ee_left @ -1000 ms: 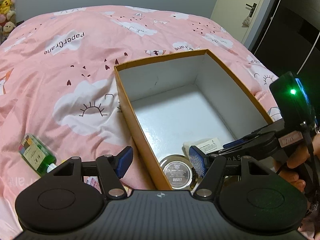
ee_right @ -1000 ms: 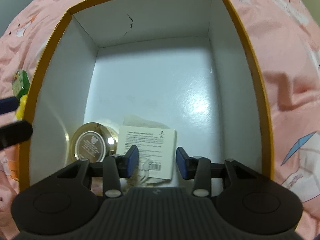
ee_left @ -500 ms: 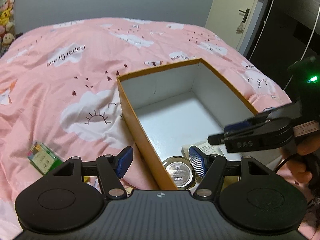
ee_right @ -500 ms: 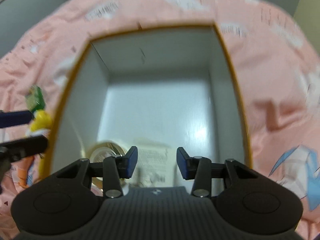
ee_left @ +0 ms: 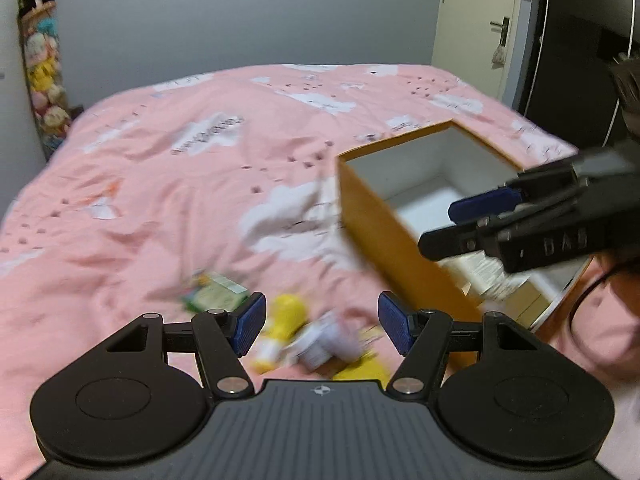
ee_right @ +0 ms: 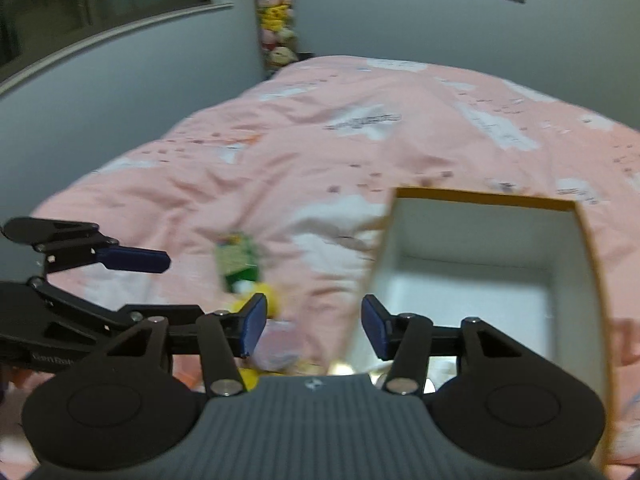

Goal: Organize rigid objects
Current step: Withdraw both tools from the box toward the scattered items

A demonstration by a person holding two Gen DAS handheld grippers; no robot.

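An open orange box [ee_left: 384, 216] with a white inside stands on the pink bed; it also shows in the right wrist view [ee_right: 588, 240]. A white packet [ee_left: 492, 276] lies in it. A green bottle [ee_left: 216, 296], a yellow item [ee_left: 280, 328] and a whitish item [ee_left: 324, 344] lie blurred on the quilt left of the box. My left gripper [ee_left: 322, 326] is open and empty above these items. My right gripper [ee_right: 312, 330] is open and empty over the box's left wall. The green bottle [ee_right: 236, 260] shows in the right wrist view too.
The pink quilt [ee_left: 180, 184] covers the whole bed. A grey wall and hanging plush toys [ee_left: 40, 60] are at the back left. A door [ee_left: 476, 24] is at the back right. The right gripper [ee_left: 520, 228] reaches over the box from the right.
Both grippers have lifted and drawn back from the box and swung left. The loose items on the quilt have come into view between the left fingers. Both stay open.
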